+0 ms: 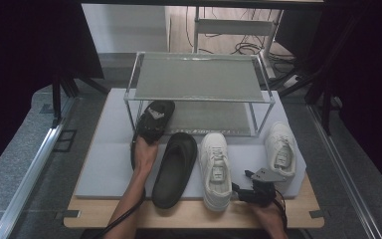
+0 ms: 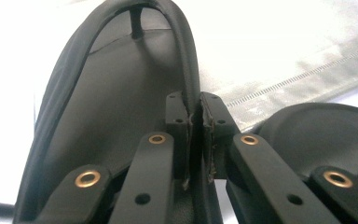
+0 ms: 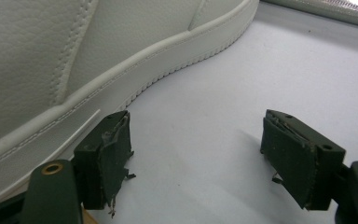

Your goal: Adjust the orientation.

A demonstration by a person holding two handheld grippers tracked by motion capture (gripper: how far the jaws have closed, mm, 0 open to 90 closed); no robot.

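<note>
Black flip-flop (image 1: 155, 119) is in my left gripper (image 2: 195, 140), jaws pinched tight on its thong strap, and I'm holding it by the front left post of the wire shoe rack (image 1: 199, 89), toe aimed at the lower shelf. Its mate (image 1: 175, 169) lies flat on the grey mat (image 1: 104, 164), just beside the near white sneaker (image 1: 216, 169); the second sneaker (image 1: 281, 148) sits well apart to the right. My right gripper (image 3: 196, 154) rests low on the mat with jaws spread, empty, next to that sneaker's sole. I'd say I'm mid-placement: next I need to slide this sandal onto the shelf, level it, then let go.
</note>
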